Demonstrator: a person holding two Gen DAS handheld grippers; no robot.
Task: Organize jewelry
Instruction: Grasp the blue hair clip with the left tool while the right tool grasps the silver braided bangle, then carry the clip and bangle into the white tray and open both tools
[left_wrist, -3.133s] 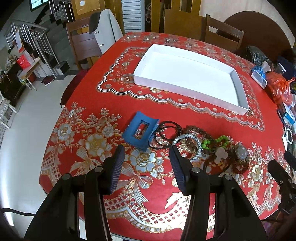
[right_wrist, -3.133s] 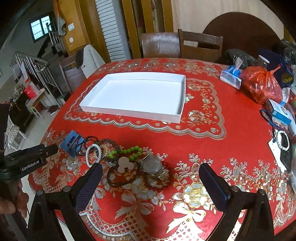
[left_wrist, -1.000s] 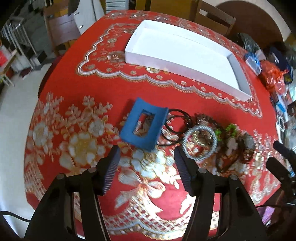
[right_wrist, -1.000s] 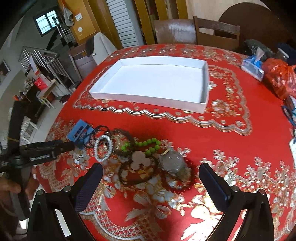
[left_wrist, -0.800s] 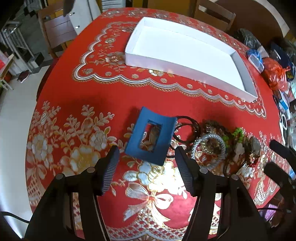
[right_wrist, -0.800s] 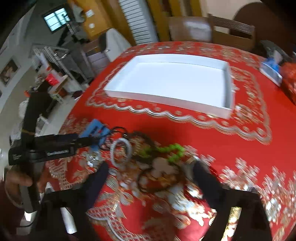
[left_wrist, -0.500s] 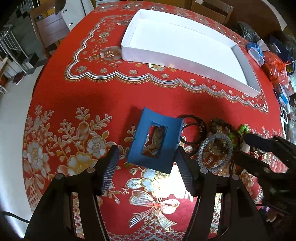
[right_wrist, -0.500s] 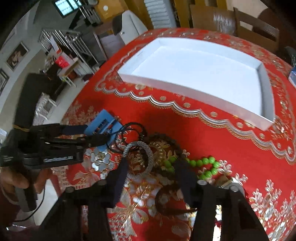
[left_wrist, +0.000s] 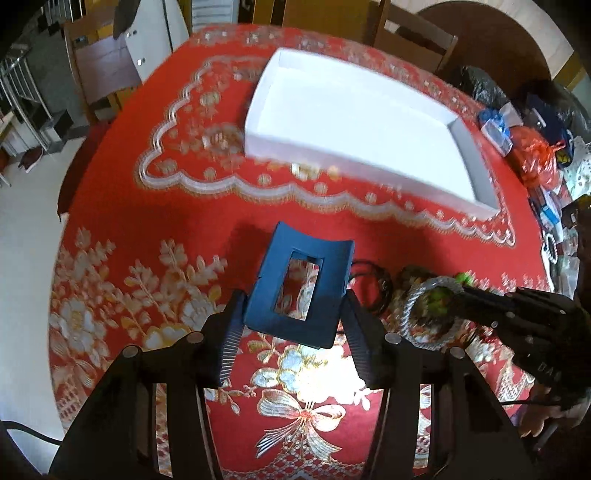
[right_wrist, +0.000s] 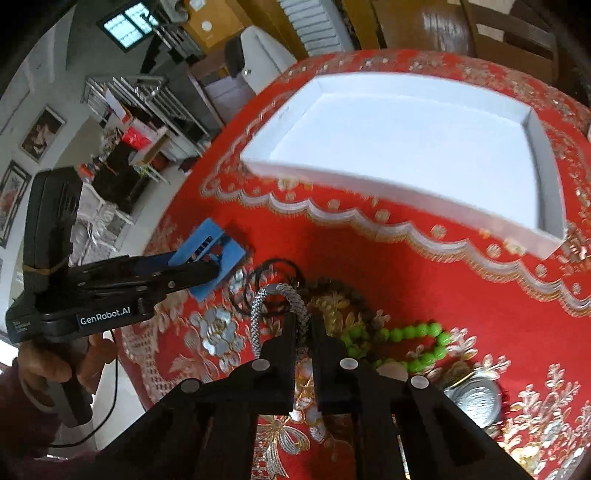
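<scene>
My left gripper (left_wrist: 291, 317) is shut on a blue rectangular hair clip (left_wrist: 301, 291) and holds it above the red tablecloth; the clip also shows in the right wrist view (right_wrist: 212, 254). My right gripper (right_wrist: 302, 325) is shut on a silver-grey braided bracelet (right_wrist: 275, 295), also seen in the left wrist view (left_wrist: 424, 299). Black hair ties (right_wrist: 275, 273), a green bead bracelet (right_wrist: 406, 338), dark bead bracelets (right_wrist: 340, 295) and a watch (right_wrist: 474, 398) lie in a pile on the cloth. An empty white tray (left_wrist: 476, 155) sits farther back; it also shows in the right wrist view (right_wrist: 546, 177).
Bags and small boxes (left_wrist: 535, 147) crowd the table's right side. Wooden chairs (left_wrist: 410, 33) stand behind the table. The table's near edge (left_wrist: 110, 387) is close to my left gripper.
My left gripper closed on the blue hair clip and lifted it. My right gripper moved left into the pile and shut on the braided bracelet.
</scene>
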